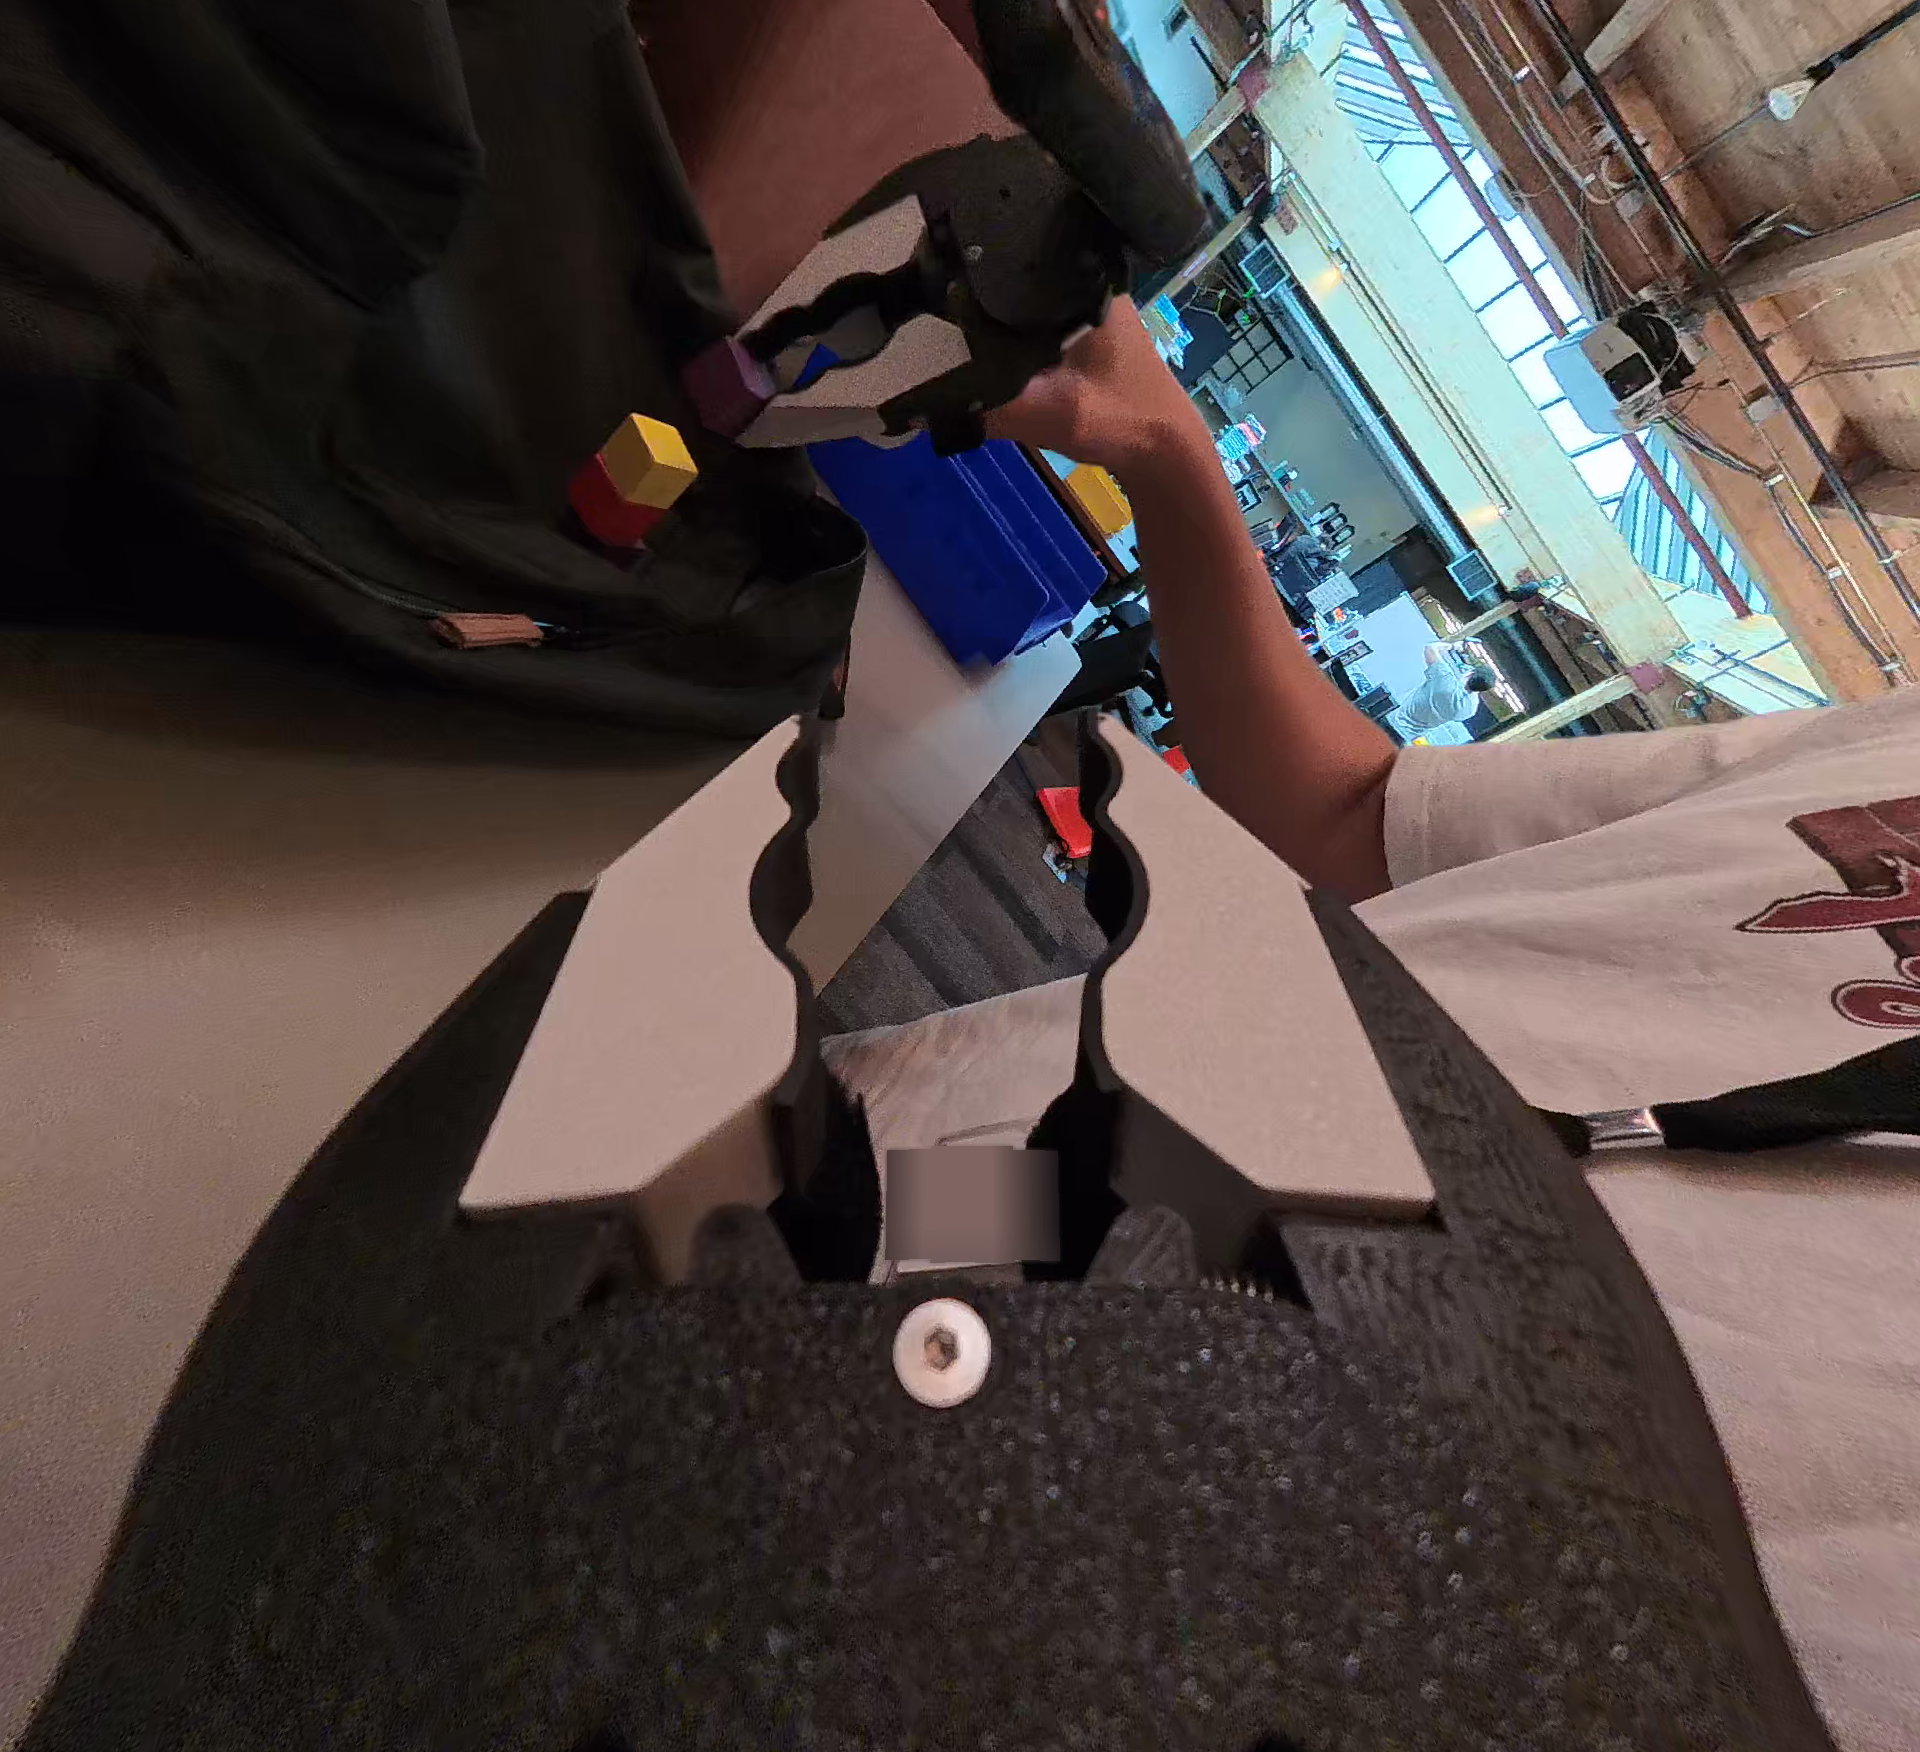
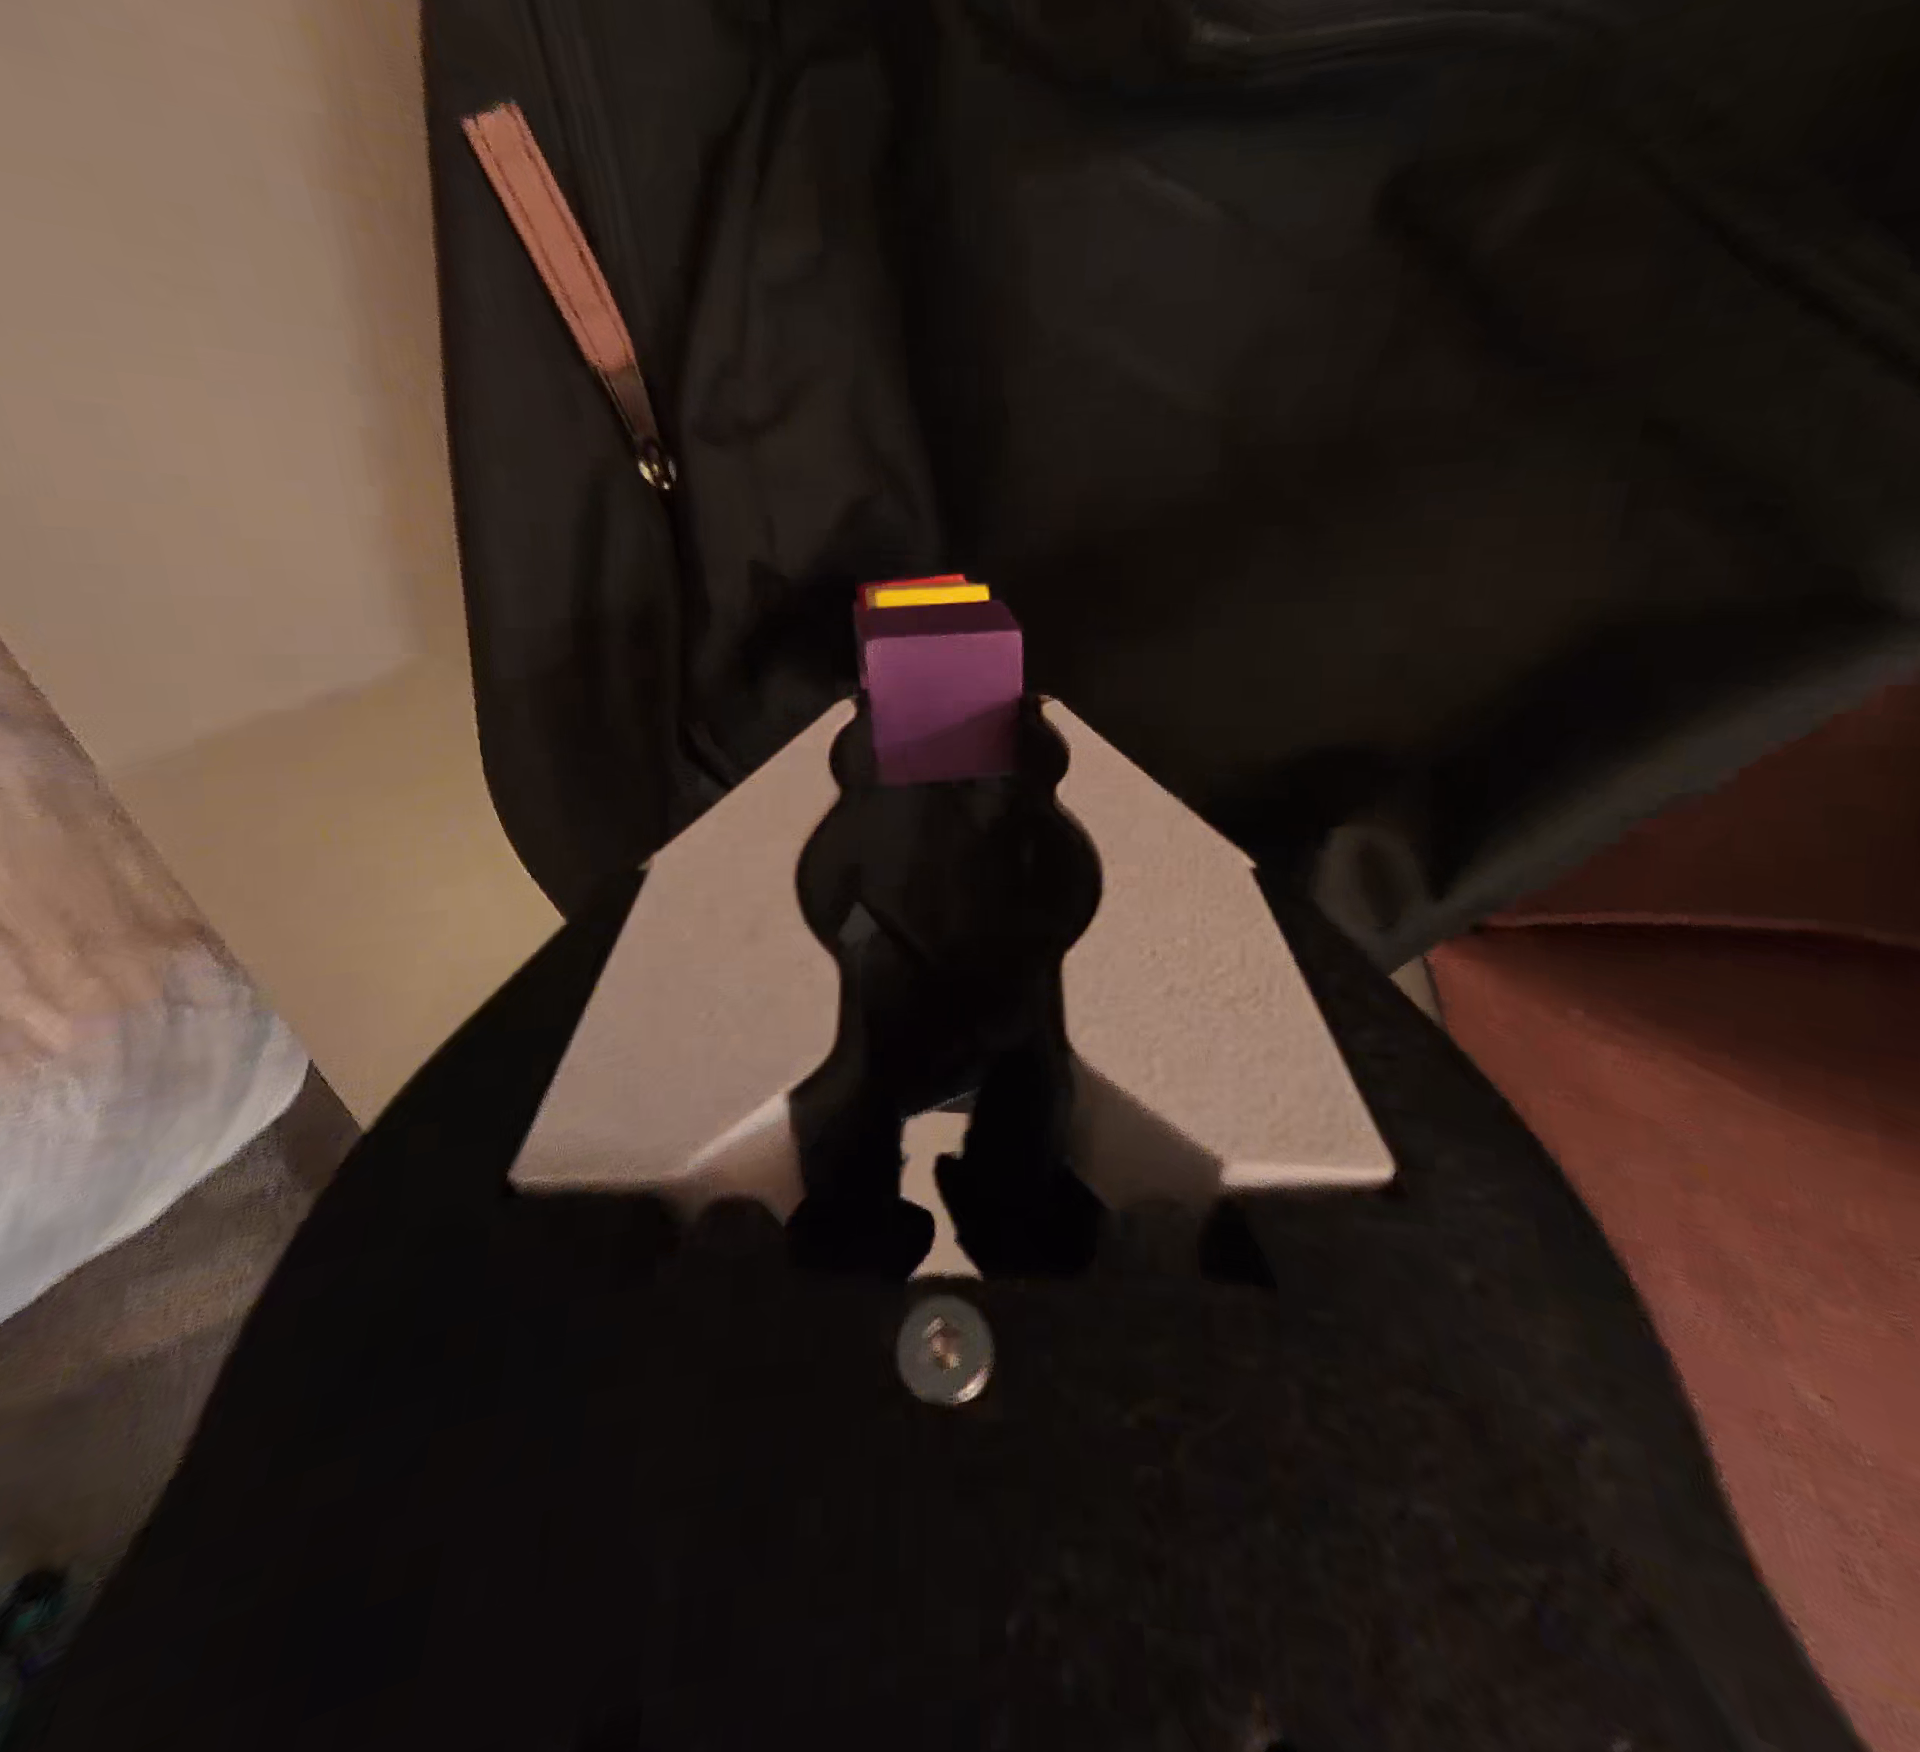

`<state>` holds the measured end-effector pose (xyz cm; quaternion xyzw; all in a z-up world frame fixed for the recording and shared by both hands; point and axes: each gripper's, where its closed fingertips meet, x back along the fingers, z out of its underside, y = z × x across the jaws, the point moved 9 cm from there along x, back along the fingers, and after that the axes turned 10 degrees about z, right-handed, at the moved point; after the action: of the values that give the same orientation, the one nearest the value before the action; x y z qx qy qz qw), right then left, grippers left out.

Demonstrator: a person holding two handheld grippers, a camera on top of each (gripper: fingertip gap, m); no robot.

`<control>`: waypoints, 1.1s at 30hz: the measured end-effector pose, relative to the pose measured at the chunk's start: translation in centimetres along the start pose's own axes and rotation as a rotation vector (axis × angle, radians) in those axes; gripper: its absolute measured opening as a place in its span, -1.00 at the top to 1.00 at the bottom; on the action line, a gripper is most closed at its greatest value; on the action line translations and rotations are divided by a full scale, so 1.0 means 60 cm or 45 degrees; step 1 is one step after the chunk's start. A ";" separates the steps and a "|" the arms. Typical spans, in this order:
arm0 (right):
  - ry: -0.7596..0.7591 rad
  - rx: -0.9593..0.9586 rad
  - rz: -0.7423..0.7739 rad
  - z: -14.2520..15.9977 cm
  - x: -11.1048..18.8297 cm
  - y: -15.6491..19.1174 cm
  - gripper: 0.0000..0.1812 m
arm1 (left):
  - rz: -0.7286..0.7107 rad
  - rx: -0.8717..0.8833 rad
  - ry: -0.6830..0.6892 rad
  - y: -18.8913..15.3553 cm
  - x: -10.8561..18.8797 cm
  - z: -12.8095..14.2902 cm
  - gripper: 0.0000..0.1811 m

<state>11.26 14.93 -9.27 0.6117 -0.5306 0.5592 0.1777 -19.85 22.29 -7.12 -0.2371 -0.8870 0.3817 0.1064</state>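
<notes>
My right gripper [image 2: 940, 715] is shut on a purple cube [image 2: 943, 705] at its fingertips, held just in front of a yellow cube [image 2: 930, 597] stacked on a red cube [image 2: 920, 580]. In the left wrist view the right gripper [image 1: 764, 377] holds the purple cube [image 1: 727, 383] a little apart from the yellow cube [image 1: 649, 459] on the red cube [image 1: 603, 505]; both sit on a black bag [image 1: 312, 248]. My left gripper [image 1: 948, 736] is open and empty, off to the side over the light table [image 1: 208, 923], pointing past the table's edge.
The black bag [image 2: 1247, 248] fills the space behind the cubes; a tan zip pull [image 2: 551, 248] hangs at its left. Blue bins [image 1: 966, 539] stand beyond the right gripper. A person's arm [image 1: 1226, 622] and white shirt [image 1: 1610, 975] are at the right. A brown surface [image 2: 1662, 1079] lies at right.
</notes>
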 end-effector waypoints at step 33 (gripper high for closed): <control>0.097 0.048 -0.160 -0.007 -0.047 -0.003 0.70 | -0.061 -0.003 0.062 0.004 0.003 0.011 0.44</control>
<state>11.74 16.64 -11.53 0.6251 -0.4733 0.5800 0.2209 -20.15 22.12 -7.73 -0.2251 -0.8900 0.3721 0.1368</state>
